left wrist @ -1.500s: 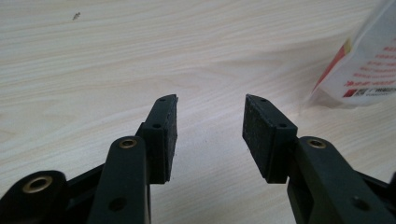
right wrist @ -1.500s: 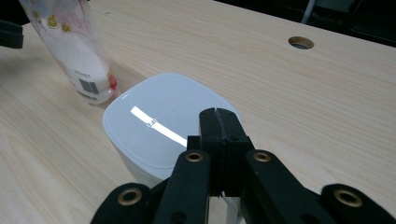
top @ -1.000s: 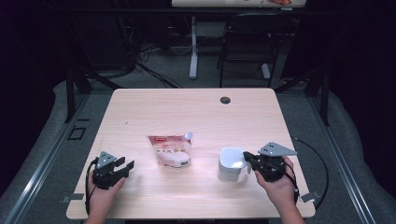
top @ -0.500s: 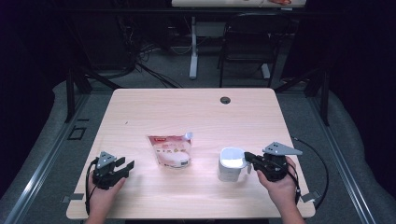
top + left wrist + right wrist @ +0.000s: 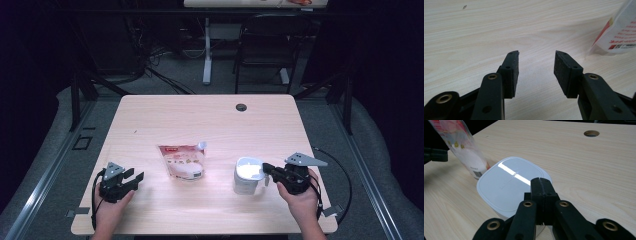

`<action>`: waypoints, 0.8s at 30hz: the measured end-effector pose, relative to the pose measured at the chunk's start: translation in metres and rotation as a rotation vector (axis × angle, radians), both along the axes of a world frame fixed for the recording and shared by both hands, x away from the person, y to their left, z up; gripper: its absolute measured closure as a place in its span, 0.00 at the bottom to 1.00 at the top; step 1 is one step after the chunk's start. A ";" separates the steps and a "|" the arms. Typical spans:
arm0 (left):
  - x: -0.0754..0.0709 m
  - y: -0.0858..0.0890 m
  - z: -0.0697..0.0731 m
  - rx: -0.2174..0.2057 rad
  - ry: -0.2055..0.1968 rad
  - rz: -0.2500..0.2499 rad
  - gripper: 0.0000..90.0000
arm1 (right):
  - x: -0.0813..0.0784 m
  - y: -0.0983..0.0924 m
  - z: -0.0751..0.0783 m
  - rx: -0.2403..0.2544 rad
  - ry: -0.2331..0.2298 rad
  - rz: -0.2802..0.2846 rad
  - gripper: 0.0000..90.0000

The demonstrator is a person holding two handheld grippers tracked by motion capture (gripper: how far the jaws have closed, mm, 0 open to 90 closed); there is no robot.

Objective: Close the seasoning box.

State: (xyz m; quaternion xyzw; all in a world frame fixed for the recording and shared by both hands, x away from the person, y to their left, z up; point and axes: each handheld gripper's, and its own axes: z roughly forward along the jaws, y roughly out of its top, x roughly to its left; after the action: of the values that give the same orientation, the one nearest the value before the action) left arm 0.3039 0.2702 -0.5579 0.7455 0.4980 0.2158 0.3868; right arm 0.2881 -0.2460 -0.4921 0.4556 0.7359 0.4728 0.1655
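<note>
White lidded container (image 5: pixel 248 175) now upright, tilted before. Right gripper (image 5: pixel 267 168) clenched empty at its lid edge. Left gripper (image 5: pixel 135 178) released, unmoved near pouch (image 5: pixel 182 160).

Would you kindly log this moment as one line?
left gripper open, idle | right gripper shut beside white container | pouch flat on table

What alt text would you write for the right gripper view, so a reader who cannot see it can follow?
The right tool, jaws shut together, rests at the near edge of a white lidded container on a pale wooden table. A printed pouch lies beyond the container, upper left.
</note>
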 end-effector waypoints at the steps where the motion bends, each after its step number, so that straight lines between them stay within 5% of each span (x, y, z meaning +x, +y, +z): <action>1: 0.000 0.000 0.000 0.000 0.000 0.000 0.61 | 0.000 0.000 0.000 0.008 0.000 0.002 1.00; 24: 0.000 0.000 0.000 -0.001 0.001 0.000 0.61 | 0.000 -0.006 -0.004 0.067 0.011 -0.008 1.00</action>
State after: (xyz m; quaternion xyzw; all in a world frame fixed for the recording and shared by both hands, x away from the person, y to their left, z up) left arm 0.3042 0.2701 -0.5578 0.7454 0.4984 0.2152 0.3870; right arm 0.2879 -0.2516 -0.4965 0.4664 0.7187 0.4941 0.1478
